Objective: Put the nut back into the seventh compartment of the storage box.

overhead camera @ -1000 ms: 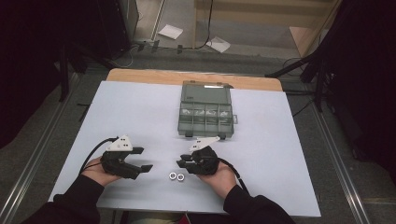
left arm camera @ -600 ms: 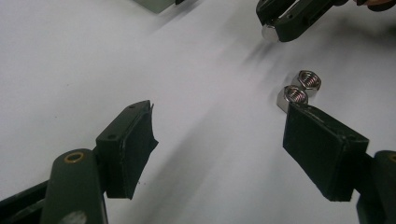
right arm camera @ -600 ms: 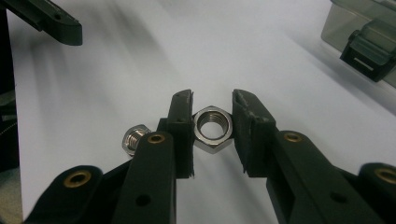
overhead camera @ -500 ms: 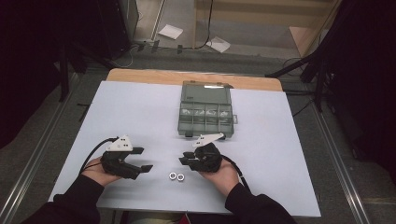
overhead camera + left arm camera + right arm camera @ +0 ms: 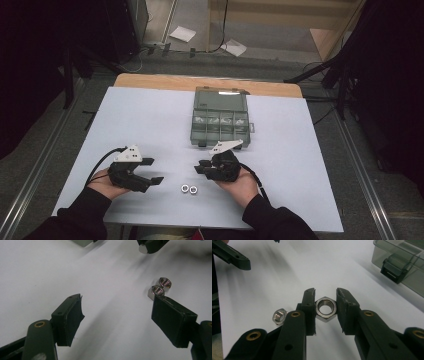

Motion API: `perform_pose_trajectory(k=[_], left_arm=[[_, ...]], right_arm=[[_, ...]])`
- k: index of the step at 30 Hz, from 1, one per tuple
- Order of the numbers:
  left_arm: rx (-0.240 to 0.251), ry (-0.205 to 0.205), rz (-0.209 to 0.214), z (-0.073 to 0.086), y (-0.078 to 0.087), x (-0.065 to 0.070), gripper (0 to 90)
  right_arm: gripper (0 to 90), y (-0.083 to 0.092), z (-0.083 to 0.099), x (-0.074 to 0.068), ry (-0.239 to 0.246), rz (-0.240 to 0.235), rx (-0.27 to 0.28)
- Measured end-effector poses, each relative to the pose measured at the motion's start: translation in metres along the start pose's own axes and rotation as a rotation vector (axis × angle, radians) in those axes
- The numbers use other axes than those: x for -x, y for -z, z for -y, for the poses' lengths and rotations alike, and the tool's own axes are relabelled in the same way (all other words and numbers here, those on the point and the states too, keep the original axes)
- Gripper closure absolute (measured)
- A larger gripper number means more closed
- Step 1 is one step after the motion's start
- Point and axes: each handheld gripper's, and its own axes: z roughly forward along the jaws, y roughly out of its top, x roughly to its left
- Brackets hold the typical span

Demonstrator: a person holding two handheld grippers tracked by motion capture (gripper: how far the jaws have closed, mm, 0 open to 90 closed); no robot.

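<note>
Right gripper (image 5: pixel 325 306) clamping a nut (image 5: pixel 326 308), left gripper (image 5: pixel 117 315) open, two nuts (image 5: pixel 189 189) at its 3 o'clock, box (image 5: pixel 220 122) at 12.

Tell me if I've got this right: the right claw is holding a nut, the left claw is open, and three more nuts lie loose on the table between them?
Not quite. The high view shows two loose nuts on the table between them, not three. The rest stands: the right claw is holding a nut, and the left claw is open.
</note>
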Motion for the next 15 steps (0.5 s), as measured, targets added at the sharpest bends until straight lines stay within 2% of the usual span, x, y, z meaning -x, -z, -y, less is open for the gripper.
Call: perform_pose_trajectory(k=[15], left_arm=[[-0.002,-0.002,0.001,0.0,0.0,0.0002,23.9]], right_arm=[[71.7,0.0083,-0.0033,0.0086,-0.021,0.012,0.008]])
